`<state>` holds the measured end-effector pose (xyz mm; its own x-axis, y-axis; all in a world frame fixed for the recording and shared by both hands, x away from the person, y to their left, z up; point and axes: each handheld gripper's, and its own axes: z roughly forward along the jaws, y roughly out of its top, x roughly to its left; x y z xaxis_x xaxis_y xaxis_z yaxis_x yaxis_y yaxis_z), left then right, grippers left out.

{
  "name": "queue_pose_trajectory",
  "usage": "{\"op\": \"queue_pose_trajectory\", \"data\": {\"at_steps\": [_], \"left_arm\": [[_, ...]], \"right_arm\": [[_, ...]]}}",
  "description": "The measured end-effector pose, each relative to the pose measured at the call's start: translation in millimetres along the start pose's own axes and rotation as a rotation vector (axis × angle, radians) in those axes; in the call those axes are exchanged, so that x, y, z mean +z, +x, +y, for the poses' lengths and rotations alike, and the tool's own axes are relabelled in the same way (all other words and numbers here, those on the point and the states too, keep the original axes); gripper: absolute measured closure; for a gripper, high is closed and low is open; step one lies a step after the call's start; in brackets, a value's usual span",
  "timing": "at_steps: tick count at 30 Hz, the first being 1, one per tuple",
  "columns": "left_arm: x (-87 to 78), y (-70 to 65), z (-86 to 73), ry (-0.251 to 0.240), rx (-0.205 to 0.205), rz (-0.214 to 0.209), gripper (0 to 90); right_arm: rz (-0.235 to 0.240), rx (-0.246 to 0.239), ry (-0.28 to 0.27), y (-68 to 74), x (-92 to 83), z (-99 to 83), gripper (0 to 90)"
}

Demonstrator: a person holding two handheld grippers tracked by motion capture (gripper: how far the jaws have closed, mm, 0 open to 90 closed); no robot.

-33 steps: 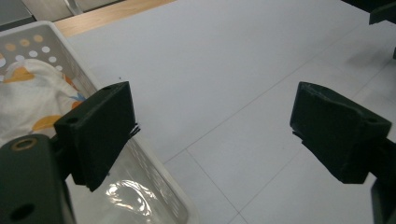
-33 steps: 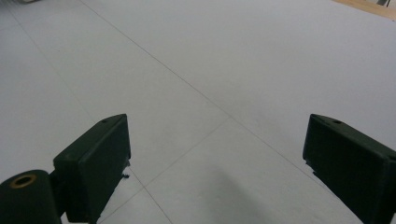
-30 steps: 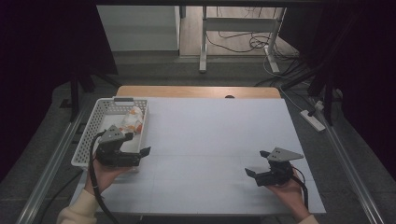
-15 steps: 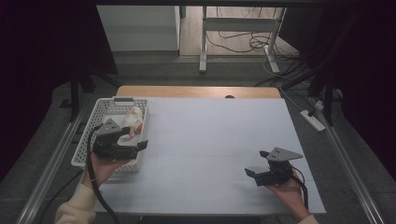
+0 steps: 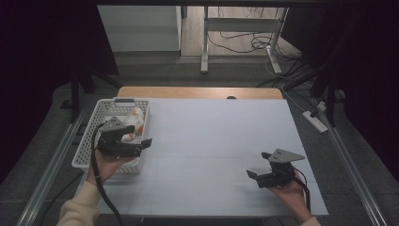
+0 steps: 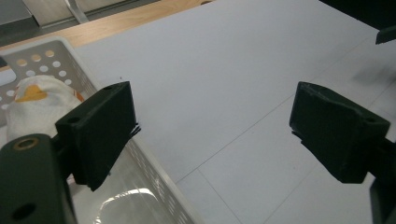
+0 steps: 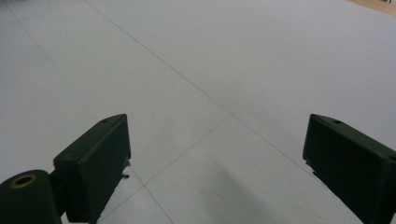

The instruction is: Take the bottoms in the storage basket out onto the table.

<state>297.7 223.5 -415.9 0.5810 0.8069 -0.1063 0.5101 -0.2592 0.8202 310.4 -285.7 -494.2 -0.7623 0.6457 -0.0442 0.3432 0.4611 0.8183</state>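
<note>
Now, your left tool (image 5: pixel 141 143): jaws wide, empty, above the basket (image 5: pixel 107 107) at the worktop's left edge.
Right tool (image 5: pixel 254 176): wide, empty, near the front right corner.
Wrapped bundle (image 6: pixel 39 100): in the basket; likely soft and light, so pinch its middle gently.

Bench with a white cover and one basket

The bench (image 5: pixel 211 141) has a white sheet over it, with bare wood showing along the far edge. A white perforated basket (image 5: pixel 110 107) sits at its left edge, holding pale wrapped items.
</note>
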Motion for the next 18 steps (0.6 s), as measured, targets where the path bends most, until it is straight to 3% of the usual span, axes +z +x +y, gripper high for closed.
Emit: {"op": "queue_pose_trajectory", "data": {"at_steps": [6,18], "left_arm": [[2.7,4.5,3.4,0.000,0.003,0.008,13.8],[8.1,16.4,7.0,-0.009,-0.032,0.011,13.9]], "right_arm": [[0.004,-0.002,0.000,0.4,0.5,-0.1,7.5],[0.000,-0.005,0.011,0.2,0.9,-0.2,7.5]]}}
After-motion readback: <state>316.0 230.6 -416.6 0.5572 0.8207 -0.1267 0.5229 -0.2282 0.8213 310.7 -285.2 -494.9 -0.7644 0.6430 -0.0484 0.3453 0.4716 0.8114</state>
